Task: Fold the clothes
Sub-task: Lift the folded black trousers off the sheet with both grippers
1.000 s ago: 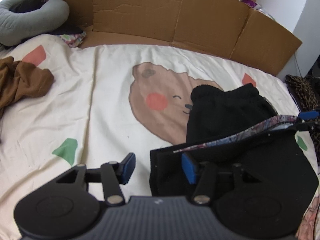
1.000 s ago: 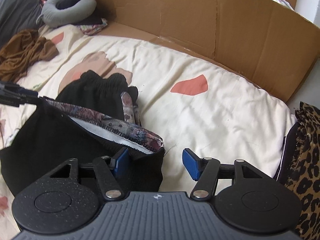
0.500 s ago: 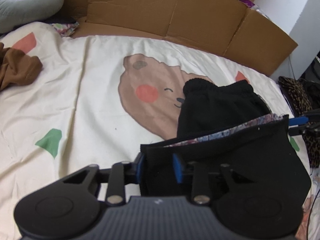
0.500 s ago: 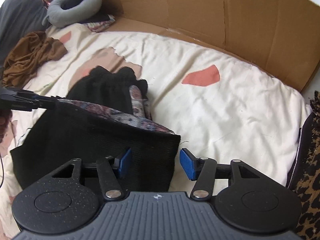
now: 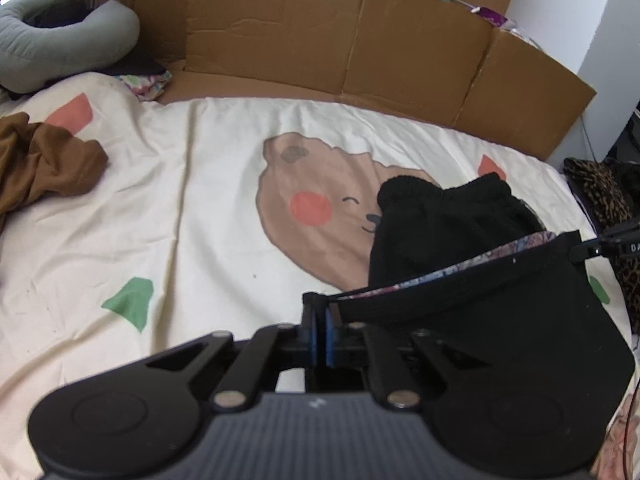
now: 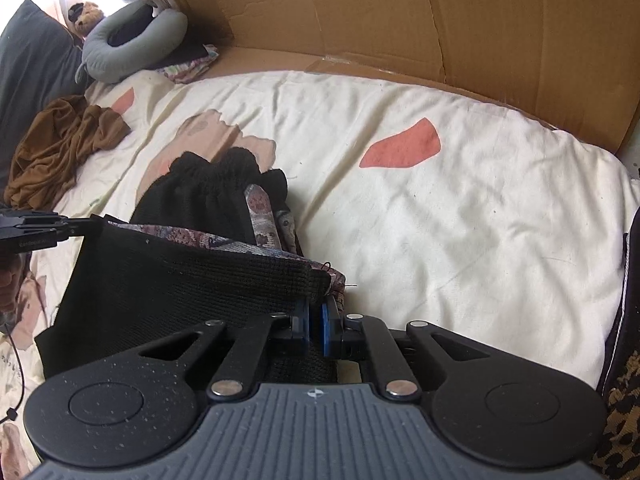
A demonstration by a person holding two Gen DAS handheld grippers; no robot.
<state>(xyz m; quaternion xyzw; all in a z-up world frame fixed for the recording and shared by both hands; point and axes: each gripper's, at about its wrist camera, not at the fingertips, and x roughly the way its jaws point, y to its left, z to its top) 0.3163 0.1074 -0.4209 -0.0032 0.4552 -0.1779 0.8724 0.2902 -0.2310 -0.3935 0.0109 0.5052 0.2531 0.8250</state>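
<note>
Cream bedsheet [image 5: 224,208] with a bear print, left gripper [image 5: 320,336] at lower centre pinched tight on one corner of the black garment [image 5: 500,320], right gripper [image 6: 316,326] clamped on its opposite corner, hem stretched between them, brown garment [image 5: 44,164] far left, cardboard wall [image 5: 360,36] across the top.

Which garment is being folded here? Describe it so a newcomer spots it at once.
On the cream bedsheet with the bear print, look right of the bear's face. The black knit garment is pinched at two corners by the left gripper and right gripper; unlike the brown garment, it shows a floral lining.
</note>
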